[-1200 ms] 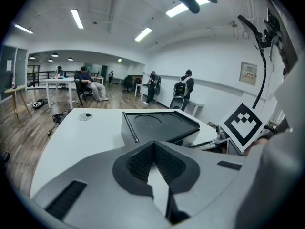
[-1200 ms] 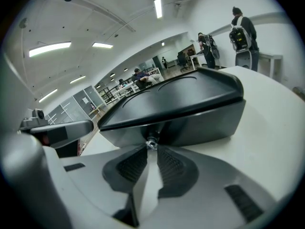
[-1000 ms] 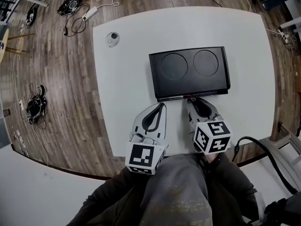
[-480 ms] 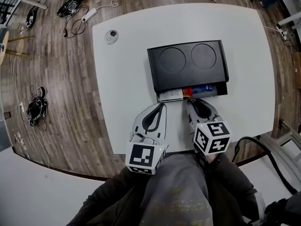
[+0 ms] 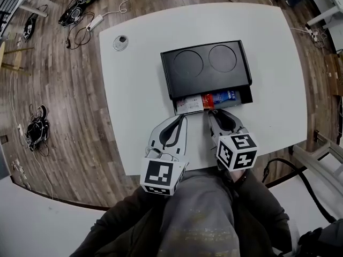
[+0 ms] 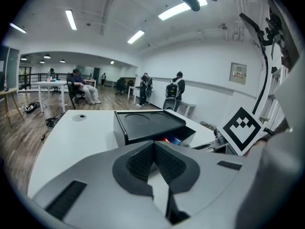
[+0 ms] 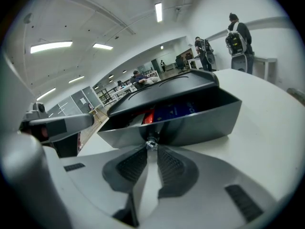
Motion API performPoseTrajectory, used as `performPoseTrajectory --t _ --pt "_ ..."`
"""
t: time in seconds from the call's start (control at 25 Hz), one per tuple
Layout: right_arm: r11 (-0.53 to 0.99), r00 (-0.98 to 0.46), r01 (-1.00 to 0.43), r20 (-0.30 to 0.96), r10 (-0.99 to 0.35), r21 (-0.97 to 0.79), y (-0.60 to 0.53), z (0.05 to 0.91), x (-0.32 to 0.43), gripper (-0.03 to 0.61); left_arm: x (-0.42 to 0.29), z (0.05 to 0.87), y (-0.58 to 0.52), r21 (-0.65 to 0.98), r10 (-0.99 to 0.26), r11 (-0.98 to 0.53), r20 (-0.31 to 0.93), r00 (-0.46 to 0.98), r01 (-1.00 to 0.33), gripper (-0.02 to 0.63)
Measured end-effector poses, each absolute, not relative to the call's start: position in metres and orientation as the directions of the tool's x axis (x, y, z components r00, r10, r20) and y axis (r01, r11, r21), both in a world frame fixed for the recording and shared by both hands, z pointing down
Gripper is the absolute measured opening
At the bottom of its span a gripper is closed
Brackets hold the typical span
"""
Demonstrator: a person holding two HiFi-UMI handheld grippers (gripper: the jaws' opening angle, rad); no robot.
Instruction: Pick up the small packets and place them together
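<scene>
Dark tangled cables and a white power strip lie at the left on the brown wood-plank floor. On that floor stands the white square-topped table, with a round grey cable port near its far-left corner.

At the near edge, the left gripper hovers with its jaws pressed together and nothing between them. Beside its tips sits the black plastic box with two round recesses in its lid. The box's shallow grey drawer stands pulled out toward the person.

The small packets lie side by side inside the drawer: a white one, a red one and a blue one. The right gripper is pinched on the drawer's small shiny knob.

A black hose curls off the table's right edge. The left gripper view shows an open office with ceiling strip lights and people by the far wall.
</scene>
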State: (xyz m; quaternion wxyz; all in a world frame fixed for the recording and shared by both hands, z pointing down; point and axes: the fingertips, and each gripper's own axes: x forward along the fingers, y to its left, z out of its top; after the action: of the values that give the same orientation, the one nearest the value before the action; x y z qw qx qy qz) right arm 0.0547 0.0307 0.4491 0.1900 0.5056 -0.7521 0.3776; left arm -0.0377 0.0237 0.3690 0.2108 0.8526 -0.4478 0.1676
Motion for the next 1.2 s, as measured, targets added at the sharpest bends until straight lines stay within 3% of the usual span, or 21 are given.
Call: performPoseTrajectory --t 0.48,1.2 --pt "0.213 -0.439 -0.892 0.655 -0.615 -0.398 0.037 0.448 0.057 0.071 -0.046 0.356 0.049 0.174 -0.746 -0.441 0.475 0.467 -0.881 -0.009" --pt "0.215 -0.430 -0.897 0.646 -0.631 -0.386 0.059 0.444 0.055 0.071 -0.039 0.354 0.072 0.172 -0.731 -0.475 0.469 0.496 -0.863 -0.009"
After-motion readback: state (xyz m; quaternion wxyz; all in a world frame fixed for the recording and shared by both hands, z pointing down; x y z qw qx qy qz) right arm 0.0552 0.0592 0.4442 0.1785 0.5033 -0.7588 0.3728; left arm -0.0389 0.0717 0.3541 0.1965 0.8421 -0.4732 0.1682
